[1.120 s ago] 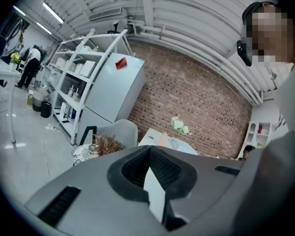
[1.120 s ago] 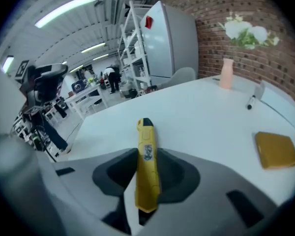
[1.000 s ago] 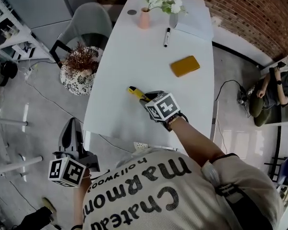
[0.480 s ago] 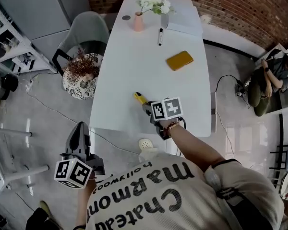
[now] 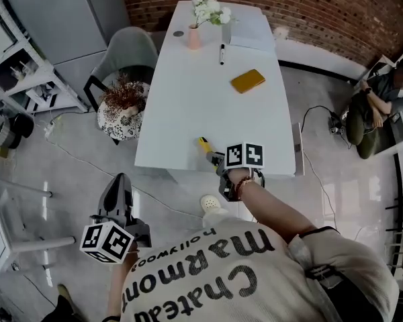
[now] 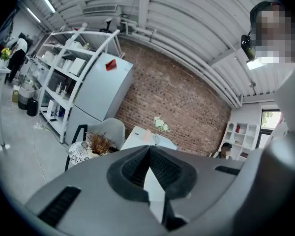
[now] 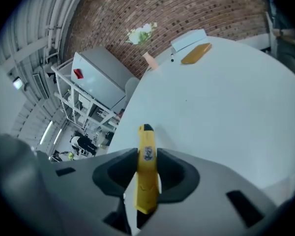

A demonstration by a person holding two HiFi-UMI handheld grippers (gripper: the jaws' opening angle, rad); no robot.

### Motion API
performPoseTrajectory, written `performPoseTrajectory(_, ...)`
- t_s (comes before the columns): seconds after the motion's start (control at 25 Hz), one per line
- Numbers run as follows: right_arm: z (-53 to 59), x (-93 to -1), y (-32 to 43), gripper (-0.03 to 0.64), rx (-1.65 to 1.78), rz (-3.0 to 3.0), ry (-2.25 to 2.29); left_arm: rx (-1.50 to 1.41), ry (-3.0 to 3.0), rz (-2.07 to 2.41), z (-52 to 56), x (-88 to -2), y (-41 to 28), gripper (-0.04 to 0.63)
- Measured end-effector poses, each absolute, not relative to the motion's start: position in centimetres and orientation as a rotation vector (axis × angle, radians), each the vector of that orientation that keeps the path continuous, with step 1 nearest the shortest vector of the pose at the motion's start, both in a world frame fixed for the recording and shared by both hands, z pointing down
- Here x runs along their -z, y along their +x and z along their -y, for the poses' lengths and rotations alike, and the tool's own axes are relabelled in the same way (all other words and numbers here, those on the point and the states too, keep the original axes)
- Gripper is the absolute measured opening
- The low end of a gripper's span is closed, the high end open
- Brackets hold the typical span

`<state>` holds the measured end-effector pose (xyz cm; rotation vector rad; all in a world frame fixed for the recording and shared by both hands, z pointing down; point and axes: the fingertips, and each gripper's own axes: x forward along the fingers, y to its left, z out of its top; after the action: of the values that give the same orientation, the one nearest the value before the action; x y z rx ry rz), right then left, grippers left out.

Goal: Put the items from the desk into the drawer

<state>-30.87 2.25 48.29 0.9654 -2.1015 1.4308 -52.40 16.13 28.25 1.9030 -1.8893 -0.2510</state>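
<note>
My right gripper (image 5: 215, 155) is shut on a yellow utility knife (image 5: 203, 143) over the near edge of the white desk (image 5: 188, 113). In the right gripper view the knife (image 7: 146, 141) sticks out forward between the pads of that gripper (image 7: 147, 165). Further up the desk lie a mustard-yellow case (image 5: 248, 80) and a black marker (image 5: 221, 54). My left gripper (image 5: 118, 192) hangs low over the floor, left of the desk, shut with nothing in it (image 6: 148, 154). No drawer shows in any view.
A pink vase with white flowers (image 5: 194, 36) and a white notebook (image 5: 250, 36) stand at the desk's far end. A grey chair (image 5: 131, 51) and a patterned stool with a dried plant (image 5: 123, 111) are left of the desk. A person (image 5: 379, 106) sits at right.
My right gripper has drawn back with the knife from the middle of the desk to its near edge. The whole view has pulled away from the desk. The left gripper stays low.
</note>
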Motion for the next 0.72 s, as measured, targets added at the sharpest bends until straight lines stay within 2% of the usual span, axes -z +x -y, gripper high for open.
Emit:
performPoseTrajectory(0.24,-5.3,-45.1,-31.1,0.126,-1.513,2.198,0.973,0.250,1.972,1.850,-18.6,-27.5,-50.9,0.002)
performPoseTrajectory(0.72,-10.0,-34.6,-29.3,0.126,-1.405,2.530,0.998,0.283,2.111,1.752,-21.8,-25.8,-46.4,0.002)
